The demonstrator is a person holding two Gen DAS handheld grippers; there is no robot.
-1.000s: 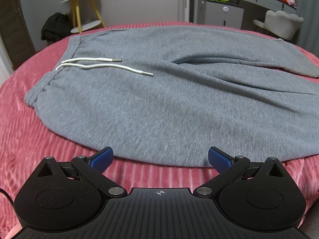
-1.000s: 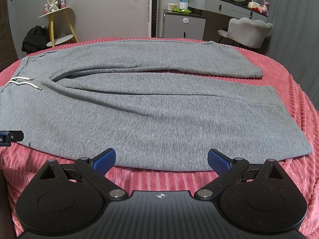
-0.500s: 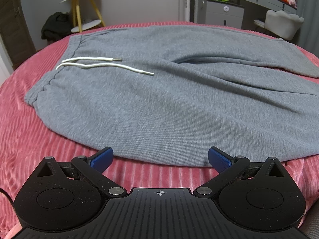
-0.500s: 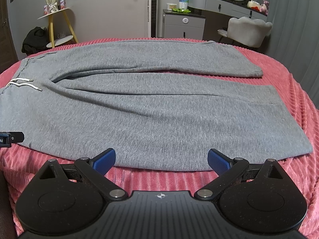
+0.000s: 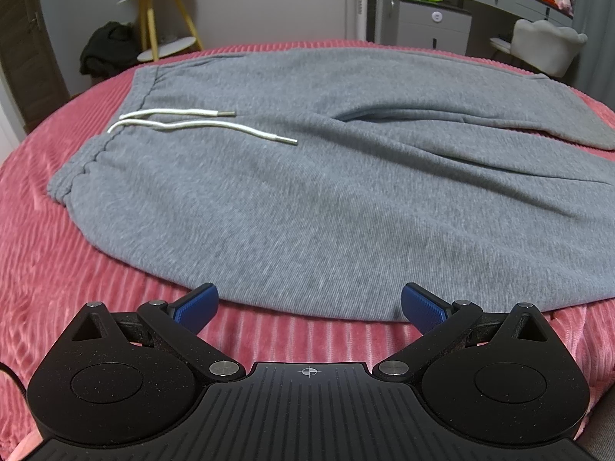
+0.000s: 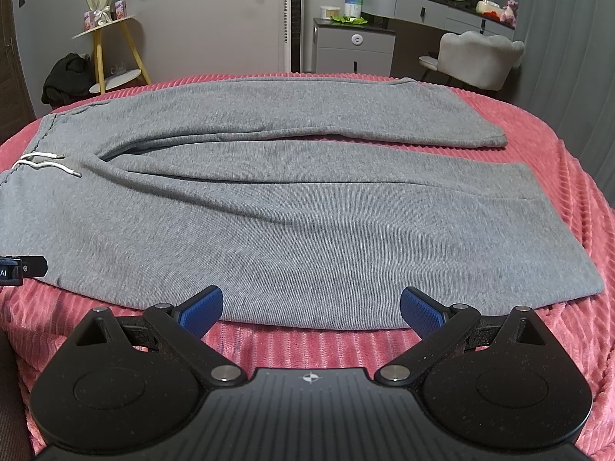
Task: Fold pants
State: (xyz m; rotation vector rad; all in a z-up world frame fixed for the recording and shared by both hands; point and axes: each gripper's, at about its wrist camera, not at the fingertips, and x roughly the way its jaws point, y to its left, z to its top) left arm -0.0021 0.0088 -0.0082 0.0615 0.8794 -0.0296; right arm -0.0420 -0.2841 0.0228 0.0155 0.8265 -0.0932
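Grey sweatpants (image 5: 307, 199) lie flat on a pink ribbed bedspread (image 5: 57, 269), waistband at the left with a white drawstring (image 5: 200, 126), both legs running right. In the right wrist view the pants (image 6: 292, 215) show both legs side by side, cuffs at the right. My left gripper (image 5: 309, 305) is open and empty, just short of the near edge by the hip. My right gripper (image 6: 311, 305) is open and empty, just short of the near leg's near edge. Part of the left gripper's body (image 6: 21, 269) shows at the left edge of the right wrist view.
Beyond the bed stand a yellow-legged side table (image 6: 111, 57) with a dark bag beneath, a grey dresser (image 6: 353, 48) and a white chair (image 6: 480, 59). The bedspread (image 6: 576, 192) falls away at the right.
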